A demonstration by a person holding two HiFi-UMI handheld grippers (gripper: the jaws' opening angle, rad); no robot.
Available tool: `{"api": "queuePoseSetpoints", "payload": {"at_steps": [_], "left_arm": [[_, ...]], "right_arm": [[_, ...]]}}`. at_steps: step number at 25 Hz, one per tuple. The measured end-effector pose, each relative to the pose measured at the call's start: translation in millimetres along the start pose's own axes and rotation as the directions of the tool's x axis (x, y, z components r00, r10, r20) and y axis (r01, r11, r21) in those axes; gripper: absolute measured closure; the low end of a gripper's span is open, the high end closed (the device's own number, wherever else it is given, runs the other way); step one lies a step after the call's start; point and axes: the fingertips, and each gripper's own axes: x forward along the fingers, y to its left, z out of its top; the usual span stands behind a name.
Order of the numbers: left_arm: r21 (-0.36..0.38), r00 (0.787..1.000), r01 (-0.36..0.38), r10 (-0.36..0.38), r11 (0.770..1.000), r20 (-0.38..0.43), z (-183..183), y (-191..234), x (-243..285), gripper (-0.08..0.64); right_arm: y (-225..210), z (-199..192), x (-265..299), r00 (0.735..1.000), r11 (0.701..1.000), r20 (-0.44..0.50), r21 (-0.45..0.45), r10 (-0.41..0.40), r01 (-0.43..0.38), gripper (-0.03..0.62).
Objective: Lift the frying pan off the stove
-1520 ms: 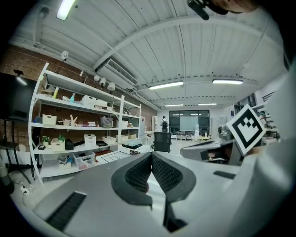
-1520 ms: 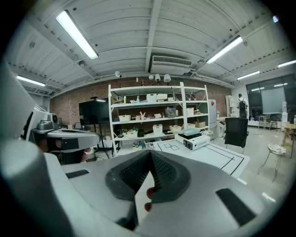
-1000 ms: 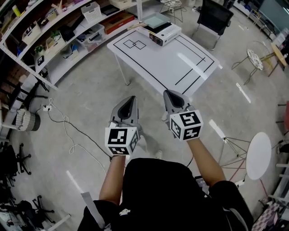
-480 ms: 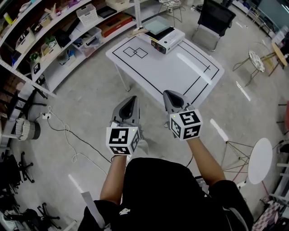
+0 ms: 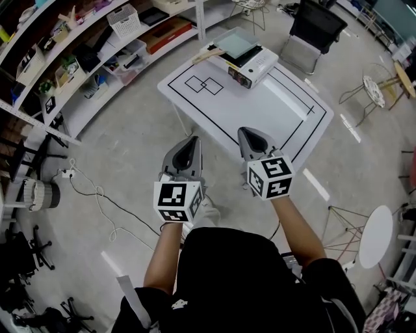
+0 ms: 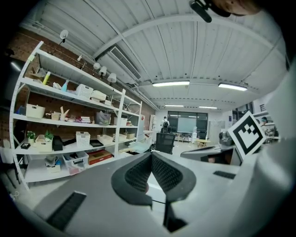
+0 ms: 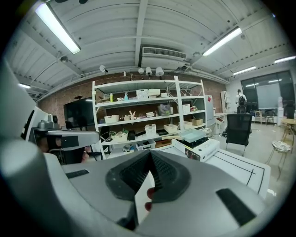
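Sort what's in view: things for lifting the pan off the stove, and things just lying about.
Job: frying pan, stove, white table, left gripper, right gripper (both shut, empty).
Lying about: shelf basket, black chair, floor cable, round table.

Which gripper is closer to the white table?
Right. In the head view the right gripper comes up to the table's near edge. The left gripper is over the floor, short of that edge.

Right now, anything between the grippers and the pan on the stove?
Nothing visible. The left gripper and right gripper hang shut over the floor, short of the table; only open tabletop lies before the frying pan on the stove at the far end.
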Motion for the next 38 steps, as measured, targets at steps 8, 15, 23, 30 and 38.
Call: {"api": "queuePoseSetpoints", "payload": {"at_steps": [8, 15, 23, 30, 38], "left_arm": [[-0.017, 1.0, 0.018, -0.018, 1.0, 0.003, 8, 58, 19, 0.549], [-0.018, 0.999, 0.035, -0.035, 0.999, 0.0, 9, 99, 26, 0.549], [-0.029, 0.998, 0.063, -0.063, 0.998, 0.004, 9, 116, 41, 0.549], [-0.017, 0.997, 0.079, -0.079, 0.997, -0.007, 6, 117, 63, 0.549], [-0.004, 0.995, 0.098, -0.098, 0.995, -0.019, 12, 116, 106, 0.549]], "right_arm": [[15, 13, 53, 1.0, 1.0, -0.013, -0.009, -0.019, 0.019, 0.591], [31, 23, 88, 0.999, 0.999, -0.009, -0.018, -0.039, 0.039, 0.592], [29, 29, 108, 0.998, 0.998, -0.015, -0.032, -0.061, 0.06, 0.591], [13, 33, 124, 0.998, 0.997, -0.003, -0.021, -0.068, 0.068, 0.591], [-20, 45, 148, 0.997, 0.997, 0.009, -0.001, -0.075, 0.075, 0.592]]}}
